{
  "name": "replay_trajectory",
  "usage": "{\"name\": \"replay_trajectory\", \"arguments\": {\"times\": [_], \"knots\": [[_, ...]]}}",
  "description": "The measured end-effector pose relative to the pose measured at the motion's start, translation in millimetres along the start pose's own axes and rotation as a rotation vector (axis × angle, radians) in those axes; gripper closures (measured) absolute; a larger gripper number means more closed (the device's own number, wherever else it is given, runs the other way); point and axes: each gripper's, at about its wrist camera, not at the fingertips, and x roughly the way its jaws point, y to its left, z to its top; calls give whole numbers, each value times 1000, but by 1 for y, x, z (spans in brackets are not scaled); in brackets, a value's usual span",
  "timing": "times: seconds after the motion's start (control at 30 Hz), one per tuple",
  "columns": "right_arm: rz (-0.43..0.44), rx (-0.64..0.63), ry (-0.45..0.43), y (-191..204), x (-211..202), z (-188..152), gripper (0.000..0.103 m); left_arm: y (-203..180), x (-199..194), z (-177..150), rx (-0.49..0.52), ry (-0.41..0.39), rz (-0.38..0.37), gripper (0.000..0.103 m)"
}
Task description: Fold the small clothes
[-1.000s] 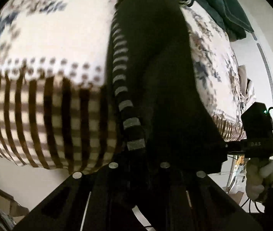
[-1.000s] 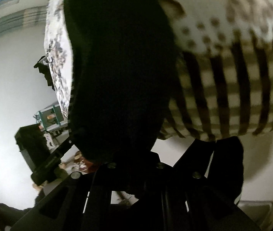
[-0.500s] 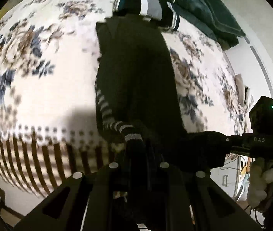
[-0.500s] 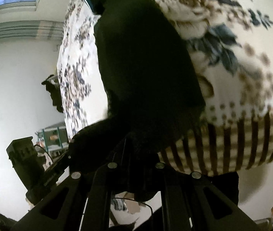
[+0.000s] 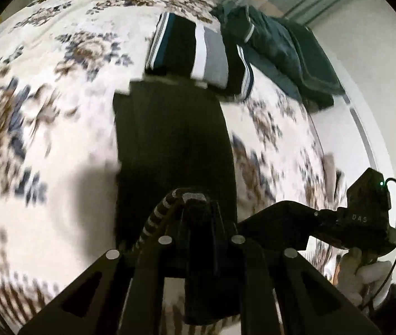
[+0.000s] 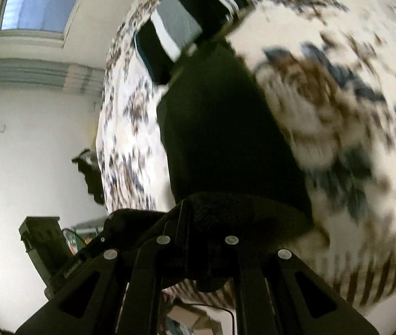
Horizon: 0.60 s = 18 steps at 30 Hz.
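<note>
A black garment (image 5: 173, 145) with a grey-and-white striped edge (image 5: 159, 212) lies lengthwise on the floral bedspread (image 5: 44, 111). My left gripper (image 5: 198, 206) is shut on its near end, at the striped edge. My right gripper (image 6: 198, 215) is shut on the same near end, seen as the black cloth (image 6: 226, 128) bunched over its fingers. The right gripper also shows in the left wrist view (image 5: 290, 217), close beside the left one. The near end is lifted above the bed; the far end rests flat.
A folded black, white and grey striped garment (image 5: 195, 53) lies just beyond the black garment's far end, also in the right wrist view (image 6: 186, 22). A heap of dark green clothes (image 5: 281, 53) lies at the far right. The bed's striped valance (image 6: 365, 273) hangs below.
Both grippers have carried the garment's near end up from beside the bed's striped valance and forward over the bed top. The hanging cloth now lies along the bedspread.
</note>
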Motion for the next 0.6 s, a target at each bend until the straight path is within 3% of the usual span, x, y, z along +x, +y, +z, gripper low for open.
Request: {"name": "replay_trajectory", "arguments": {"times": [0.17, 0.33, 0.53, 0.57, 0.6], "knots": [[-12, 16, -21, 3, 45, 89, 94, 20, 48, 68, -51, -22, 4, 95], [-5, 68, 30, 1, 111, 178, 94, 62, 108, 129, -160, -7, 22, 94], [37, 112, 108, -9, 160, 238, 90, 93, 142, 156, -273, 57, 37, 89], [46, 108, 110, -9, 161, 242, 87, 94, 142, 156, -281, 51, 23, 83], [62, 105, 104, -10, 161, 245, 76, 95, 140, 155, -289, 41, 8, 77]]}}
